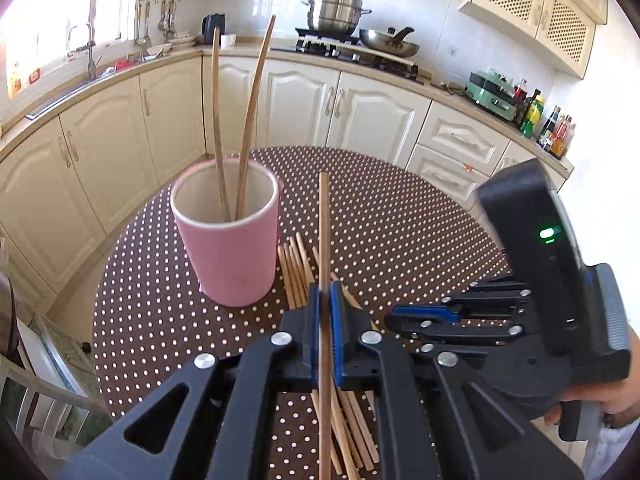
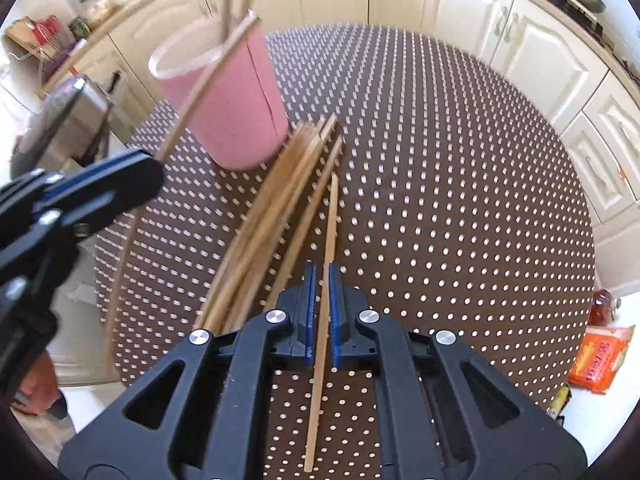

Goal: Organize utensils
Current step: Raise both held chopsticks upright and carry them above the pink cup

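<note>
Through the left wrist view, the left tongs clench one chopstick, angled up toward the pink cup, likely for dropping in. Two chopsticks already stand inside; a loose pile lies on the worktop, too overlapped to count.

Through the right wrist view, the right tongs clench a single chopstick just right of that pile, near the cup.

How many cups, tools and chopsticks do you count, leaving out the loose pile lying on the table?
Cup: 1
Tools: 2, left tool and right tool
Chopsticks in cup: 2
Held chopsticks: 2, one clamped in each tool
Total: 7
</note>
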Demonstrator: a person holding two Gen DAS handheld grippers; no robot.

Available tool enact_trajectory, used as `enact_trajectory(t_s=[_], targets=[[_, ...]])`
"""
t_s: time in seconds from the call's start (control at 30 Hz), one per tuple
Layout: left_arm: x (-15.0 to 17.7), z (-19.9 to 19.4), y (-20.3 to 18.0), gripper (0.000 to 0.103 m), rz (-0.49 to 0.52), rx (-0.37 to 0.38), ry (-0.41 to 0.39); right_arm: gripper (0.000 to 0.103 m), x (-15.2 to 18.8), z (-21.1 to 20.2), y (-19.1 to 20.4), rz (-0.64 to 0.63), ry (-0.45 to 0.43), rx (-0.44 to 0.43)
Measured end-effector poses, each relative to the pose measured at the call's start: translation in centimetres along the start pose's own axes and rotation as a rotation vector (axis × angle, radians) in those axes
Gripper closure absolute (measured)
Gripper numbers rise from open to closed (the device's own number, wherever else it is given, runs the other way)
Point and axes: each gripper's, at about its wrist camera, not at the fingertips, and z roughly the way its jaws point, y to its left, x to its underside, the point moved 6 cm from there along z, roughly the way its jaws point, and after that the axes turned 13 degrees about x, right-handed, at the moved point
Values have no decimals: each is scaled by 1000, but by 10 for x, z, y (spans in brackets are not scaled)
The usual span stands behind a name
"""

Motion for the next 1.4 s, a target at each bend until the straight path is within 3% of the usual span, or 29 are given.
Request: enact_trajectory(t_s=[0.17,0.23,0.37,0.5,0.53,0.67,0.8,1.0,1.2,1.4], targets=[[6,7,6,97,-7,-7,23,88,3,18,3,-1,45,18],[7,10,9,97,-10,-7,26,88,2,21,4,-12,41,60],[7,13,11,97,-11,-4,31,88,2,28,9,-22,63,47],[7,15,13,97,-17,1,31,89,1,31,13,-54,41,67],[7,15,13,97,-16,2,30,94,-1,32,17,-64,34,76],[3,11,11,97,-13,18,5,97,-1,34,20,-28,14,38],[0,3,9,97,3,30,-28,97,-1,19,10,13,-47,6],[-13,-14,3,97,11,49,-107,97,-14,-38,3,64,-215,-71],[-30,-39,-3,97,43,59,-229,97,-28,-100,-4,118,-402,-133],[-63,-69,5,97,50,35,-400,97,-50,-153,-13,141,-555,-155]])
